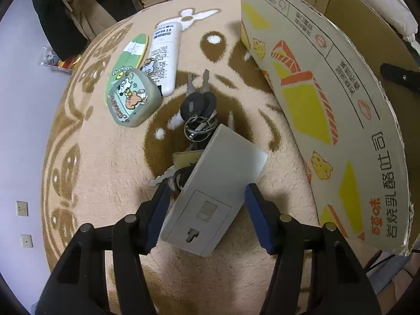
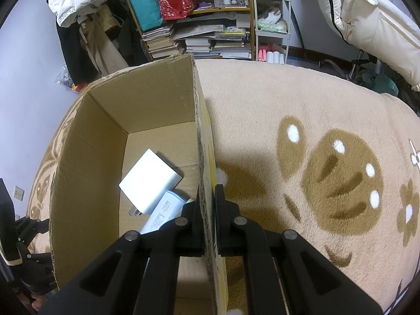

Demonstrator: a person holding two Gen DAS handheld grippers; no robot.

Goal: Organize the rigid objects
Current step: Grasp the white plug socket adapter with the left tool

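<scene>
A flat grey box (image 1: 210, 191) lies tilted on the beige rug (image 1: 110, 157), partly over a bunch of keys (image 1: 199, 115). My left gripper (image 1: 208, 212) is open, and its blue pads (image 1: 160, 210) straddle the grey box close to its sides. A green cartoon tin (image 1: 134, 98), a white tube (image 1: 165, 55) and a green oval card (image 1: 128, 57) lie further off to the left. My right gripper (image 2: 208, 199) is shut on the wall of the cardboard box (image 2: 157, 99). Inside the box are a white charger (image 2: 151, 179) and a power bank (image 2: 164, 212).
The printed side of the cardboard box (image 1: 328, 92) stands just right of the left gripper. Stacked books and a shelf (image 2: 204, 39) line the far edge of the rug (image 2: 315, 131). A white padded chair (image 2: 367, 26) is at the right. Coats (image 2: 86, 26) hang at the left.
</scene>
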